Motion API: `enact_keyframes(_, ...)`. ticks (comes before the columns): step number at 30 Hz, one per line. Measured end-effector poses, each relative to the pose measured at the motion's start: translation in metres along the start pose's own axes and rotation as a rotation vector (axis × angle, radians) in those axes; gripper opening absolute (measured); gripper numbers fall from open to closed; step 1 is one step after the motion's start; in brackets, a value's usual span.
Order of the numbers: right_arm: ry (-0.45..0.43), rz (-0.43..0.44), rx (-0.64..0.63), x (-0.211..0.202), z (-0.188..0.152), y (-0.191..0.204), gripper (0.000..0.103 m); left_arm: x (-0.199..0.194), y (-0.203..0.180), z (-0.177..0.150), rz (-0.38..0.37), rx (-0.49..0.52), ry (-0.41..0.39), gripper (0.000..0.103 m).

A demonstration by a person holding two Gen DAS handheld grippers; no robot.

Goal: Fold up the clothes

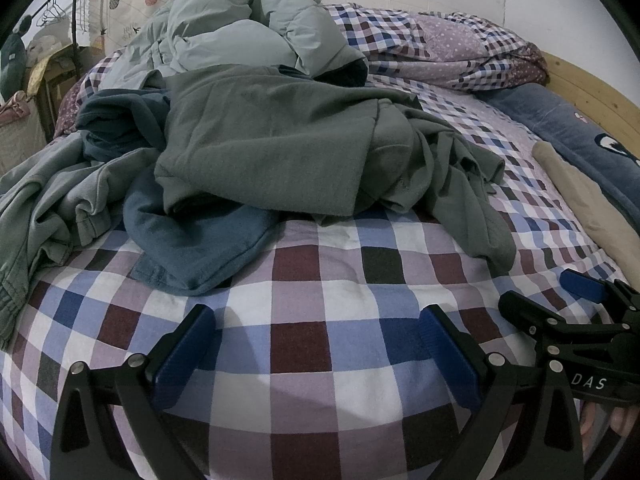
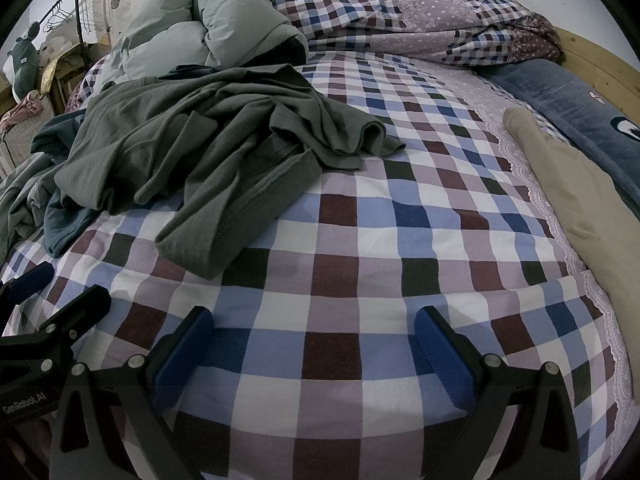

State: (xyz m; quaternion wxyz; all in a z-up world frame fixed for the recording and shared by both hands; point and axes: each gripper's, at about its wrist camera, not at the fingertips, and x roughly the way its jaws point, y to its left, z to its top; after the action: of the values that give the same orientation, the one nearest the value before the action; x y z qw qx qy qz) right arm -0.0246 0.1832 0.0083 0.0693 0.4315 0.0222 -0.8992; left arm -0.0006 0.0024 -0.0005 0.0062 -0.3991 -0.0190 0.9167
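Observation:
A crumpled dark grey-green shirt [image 1: 280, 152] [image 2: 192, 152] lies on top of a heap of clothes on the checked bed sheet [image 1: 320, 340]. Under it is a blue garment [image 1: 192, 248] [image 2: 60, 228], and a pale grey-green garment [image 1: 48, 200] spreads to the left. My left gripper [image 1: 320, 320] hovers open over bare sheet just in front of the heap, nothing between its fingers. My right gripper [image 2: 312, 320] is open too, over bare sheet [image 2: 360, 280] to the right of the shirt's hem. Each gripper shows at the edge of the other's view.
A puffy light grey jacket [image 1: 240, 32] lies behind the heap. A bunched checked quilt [image 2: 420, 20] sits at the bed's far end. A beige cloth [image 2: 572, 200] and blue blanket [image 2: 560, 92] run along the right side by the wooden bed frame [image 1: 592, 92]. A clothes rack [image 1: 68, 8] stands far left.

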Motion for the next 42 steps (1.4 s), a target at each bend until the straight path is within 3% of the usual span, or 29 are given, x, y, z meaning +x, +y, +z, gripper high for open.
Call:
enact_keyframes(23, 0.012, -0.001, -0.001, 0.001, 0.001, 0.001, 0.103, 0.003, -0.001, 0.000, 0.012, 0.009, 0.015, 0.103)
enact_keyframes(42, -0.010, 0.070, 0.029, -0.006, 0.004, -0.006, 0.103, -0.008, 0.008, 0.001, -0.019, -0.030, -0.003, 0.103)
